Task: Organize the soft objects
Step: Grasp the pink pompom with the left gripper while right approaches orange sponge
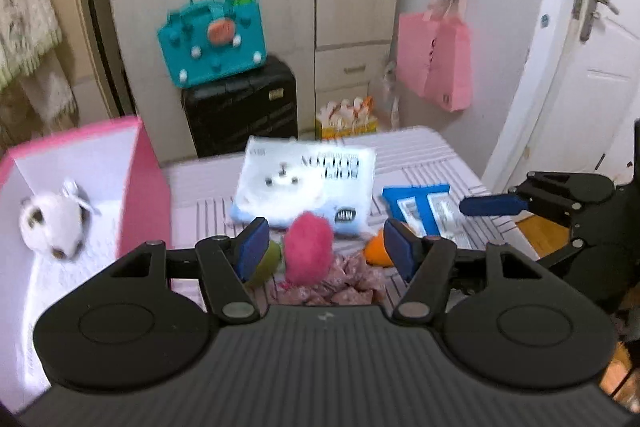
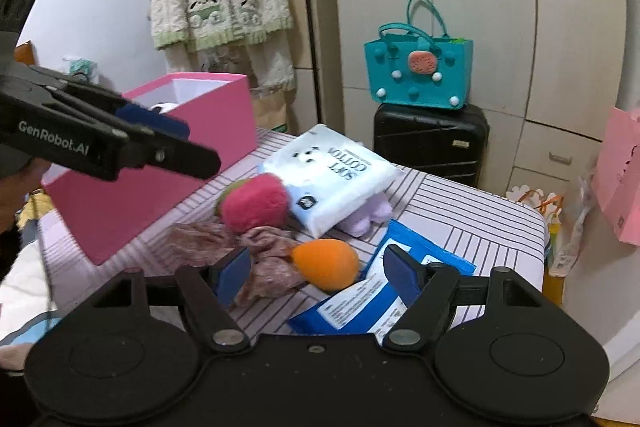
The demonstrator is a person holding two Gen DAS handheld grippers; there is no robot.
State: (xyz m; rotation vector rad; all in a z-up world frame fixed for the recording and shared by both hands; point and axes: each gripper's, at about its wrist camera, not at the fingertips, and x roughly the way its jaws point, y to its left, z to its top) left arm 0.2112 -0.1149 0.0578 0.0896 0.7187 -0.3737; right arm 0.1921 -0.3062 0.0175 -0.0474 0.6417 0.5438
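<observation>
Pink plush ball [image 1: 308, 247] lies between the open left tongs [image 1: 326, 247].

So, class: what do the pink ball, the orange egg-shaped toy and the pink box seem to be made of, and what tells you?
Pink ball: probably felted wool or plush, with a fuzzy matte surface.
Orange egg-shaped toy: likely foam or soft fabric; smooth and matte, with no shine.
Pink box: apparently cardboard, with flat stiff walls, sharp edges and a white inside.

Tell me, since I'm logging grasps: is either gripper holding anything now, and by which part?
Nothing is held. The left gripper hangs open above the pink plush ball; the right gripper is open over the orange plush.
</observation>
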